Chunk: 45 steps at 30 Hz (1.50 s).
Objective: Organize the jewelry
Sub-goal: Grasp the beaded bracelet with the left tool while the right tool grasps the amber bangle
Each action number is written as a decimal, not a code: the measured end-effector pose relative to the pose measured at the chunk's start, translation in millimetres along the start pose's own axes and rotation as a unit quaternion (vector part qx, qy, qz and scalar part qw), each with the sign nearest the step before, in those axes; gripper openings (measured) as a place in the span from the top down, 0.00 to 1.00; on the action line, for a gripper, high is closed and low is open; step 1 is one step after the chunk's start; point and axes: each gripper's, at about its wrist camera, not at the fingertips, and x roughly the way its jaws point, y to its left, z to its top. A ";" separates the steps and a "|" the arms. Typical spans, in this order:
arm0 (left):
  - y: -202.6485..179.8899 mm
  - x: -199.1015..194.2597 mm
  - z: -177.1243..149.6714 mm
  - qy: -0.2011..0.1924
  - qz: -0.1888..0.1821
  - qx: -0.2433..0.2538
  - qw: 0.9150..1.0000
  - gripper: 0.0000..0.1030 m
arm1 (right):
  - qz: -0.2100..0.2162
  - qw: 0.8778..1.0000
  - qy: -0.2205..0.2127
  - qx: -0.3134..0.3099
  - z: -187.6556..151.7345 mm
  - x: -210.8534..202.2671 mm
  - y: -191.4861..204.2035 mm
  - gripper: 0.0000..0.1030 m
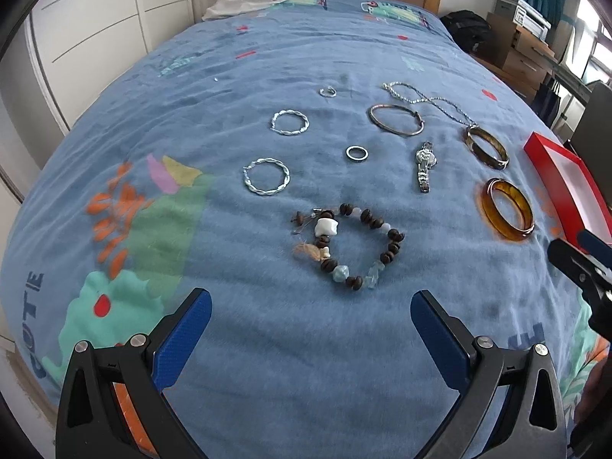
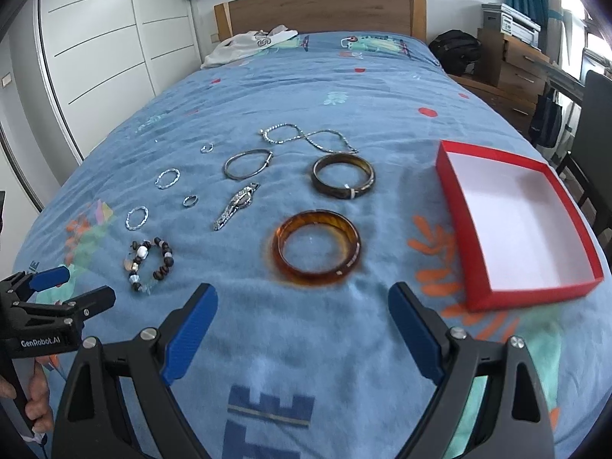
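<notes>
Jewelry lies spread on a blue bedspread. A beaded bracelet (image 1: 350, 246) sits just ahead of my open, empty left gripper (image 1: 310, 302). An amber bangle (image 2: 316, 248) lies just ahead of my open, empty right gripper (image 2: 303, 300); it also shows in the left wrist view (image 1: 508, 209). Farther back are a dark bangle (image 2: 343, 176), a silver watch (image 2: 237, 205), a thin hoop bangle (image 2: 248, 163), a chain necklace (image 2: 306, 137), two twisted silver hoops (image 1: 266, 176) (image 1: 290, 122) and a small ring (image 1: 357, 153). An empty red box (image 2: 455, 206) sits at the right.
A white garment (image 2: 248, 48) lies by the wooden headboard (image 2: 321, 9). White wardrobe doors (image 2: 107, 46) stand left of the bed. A black bag (image 2: 455, 51), drawers (image 2: 512, 69) and a dark chair (image 2: 593, 122) stand to the right. The left gripper shows at the left of the right wrist view (image 2: 72, 290).
</notes>
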 end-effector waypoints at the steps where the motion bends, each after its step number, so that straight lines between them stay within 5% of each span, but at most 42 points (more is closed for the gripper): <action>1: -0.7 3.2 0.7 0.002 -0.002 0.001 1.000 0.01 | 0.001 1.000 0.003 0.000 1.7 4.7 -0.4 0.11; 21: -4.4 54.9 14.7 0.035 -0.035 -0.008 0.999 0.06 | 0.006 0.996 0.083 0.028 30.6 87.9 -20.2 0.11; 33: -10.5 63.9 25.8 0.039 -0.048 0.000 0.998 0.10 | 0.018 0.996 0.088 0.016 36.2 100.1 -15.6 0.13; 42: -14.6 61.5 27.1 0.026 -0.048 0.011 0.998 0.50 | 0.020 0.996 0.086 0.004 35.0 99.3 -16.0 0.25; 45: -10.0 60.2 27.2 0.025 -0.055 0.005 0.998 0.76 | 0.024 0.996 0.085 0.000 33.9 98.7 -14.6 0.25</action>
